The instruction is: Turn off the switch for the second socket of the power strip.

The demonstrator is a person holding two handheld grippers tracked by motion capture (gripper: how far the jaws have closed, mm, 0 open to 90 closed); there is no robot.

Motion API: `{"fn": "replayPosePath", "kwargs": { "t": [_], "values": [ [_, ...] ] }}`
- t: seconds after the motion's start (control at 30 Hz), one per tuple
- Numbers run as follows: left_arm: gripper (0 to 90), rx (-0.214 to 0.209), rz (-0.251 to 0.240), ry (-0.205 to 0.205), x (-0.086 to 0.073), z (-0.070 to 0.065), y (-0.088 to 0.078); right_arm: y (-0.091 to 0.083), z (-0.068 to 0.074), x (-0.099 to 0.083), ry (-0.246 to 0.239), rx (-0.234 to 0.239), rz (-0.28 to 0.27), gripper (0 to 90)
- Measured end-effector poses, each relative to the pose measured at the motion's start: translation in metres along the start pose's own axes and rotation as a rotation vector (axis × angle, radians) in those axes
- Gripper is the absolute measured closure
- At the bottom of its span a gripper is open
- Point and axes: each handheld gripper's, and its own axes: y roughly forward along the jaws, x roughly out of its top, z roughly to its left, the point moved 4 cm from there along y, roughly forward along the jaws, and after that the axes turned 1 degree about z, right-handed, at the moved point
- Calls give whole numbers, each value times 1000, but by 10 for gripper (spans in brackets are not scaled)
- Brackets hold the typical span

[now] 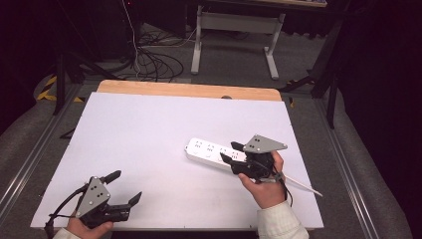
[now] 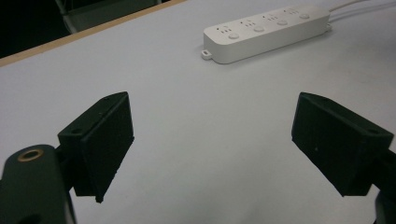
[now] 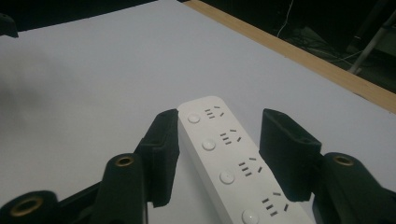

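From above, the long white plastic power strip (image 1: 215, 153) is lying toward the white counter's (image 1: 149, 134) right edge, right tongs (image 1: 233, 152) straddling it. Left tongs (image 2: 212, 140) are hanging spread over bare counter. Right tongs' view: jaws are bracketing the strip, not visibly clamped; closing off-centre could skid it

There is 1 long white plastic power strip (image 1: 215, 153) with 4 round buttons, and 2 black two-jaw grippers: left (image 1: 125, 187), right (image 1: 232, 151).
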Motion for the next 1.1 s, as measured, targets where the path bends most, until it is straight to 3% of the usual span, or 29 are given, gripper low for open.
{"fn": "replayPosePath", "kwargs": {
  "t": [0.2,0.3,0.7,1.1],
  "values": [
    [136,4,-2,-1,0,1,-1,-11,1,-2,-17,-4,-9,388],
    [136,4,-5,-7,1,1,-2,-17,2,-5,-22,6,-13,393],
    [132,-4,-33,-39,3,0,-5,-34,7,-31,-50,9,-33,273],
    [130,-6,-45,-35,4,-1,-8,-39,3,-61,25,72,-27,208]
  ]
}}
